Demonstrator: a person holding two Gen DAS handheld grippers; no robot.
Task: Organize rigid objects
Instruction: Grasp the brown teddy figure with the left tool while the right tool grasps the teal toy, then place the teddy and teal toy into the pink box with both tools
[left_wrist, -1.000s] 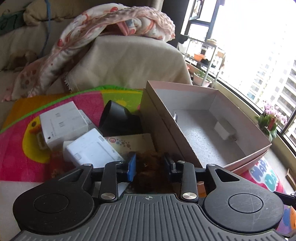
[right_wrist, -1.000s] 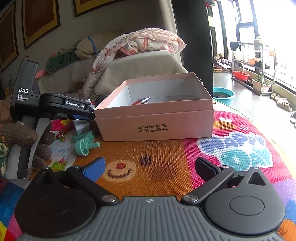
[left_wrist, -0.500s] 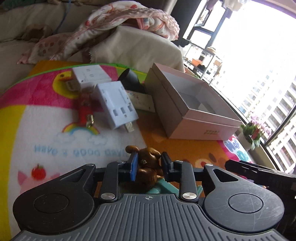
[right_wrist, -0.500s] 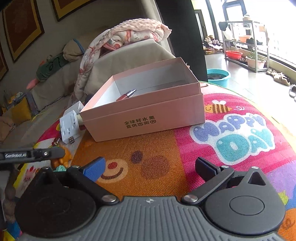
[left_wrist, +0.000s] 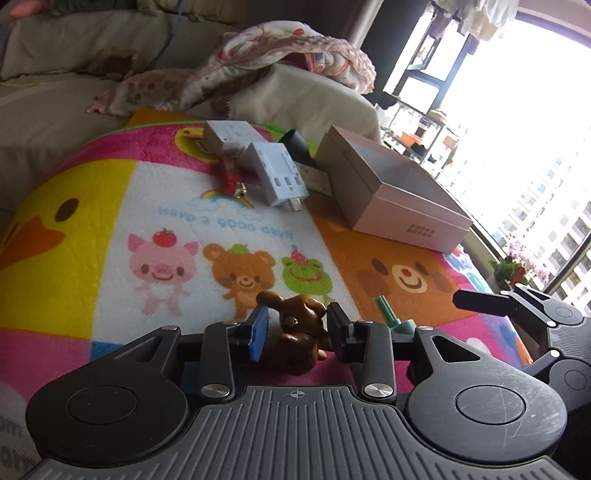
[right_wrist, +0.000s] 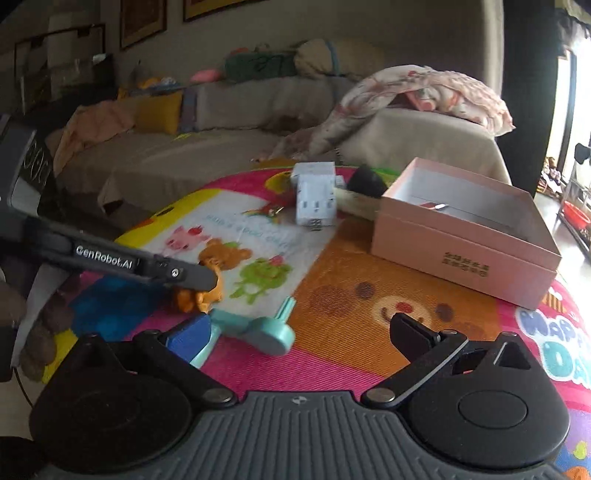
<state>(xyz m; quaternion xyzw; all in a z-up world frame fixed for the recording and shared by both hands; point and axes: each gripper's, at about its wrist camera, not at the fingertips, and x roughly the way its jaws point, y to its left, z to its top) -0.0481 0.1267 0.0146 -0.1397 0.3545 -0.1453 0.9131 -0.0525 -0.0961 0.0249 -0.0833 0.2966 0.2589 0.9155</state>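
Bright cartoon-print play mat (left_wrist: 110, 206) beside beige sofa (right_wrist: 229, 122). Left gripper (left_wrist: 293, 326) pinches small brown bear figurine (left_wrist: 299, 328) low over mat. Right gripper (right_wrist: 299, 332) jaws spread near teal plastic peg toy (right_wrist: 258, 330). Open pink cardboard box (right_wrist: 461, 240); contents mostly hidden.

"GenRobot.AI" on left tongs (right_wrist: 212, 275), "Have a good day" on play mat (left_wrist: 110, 206)
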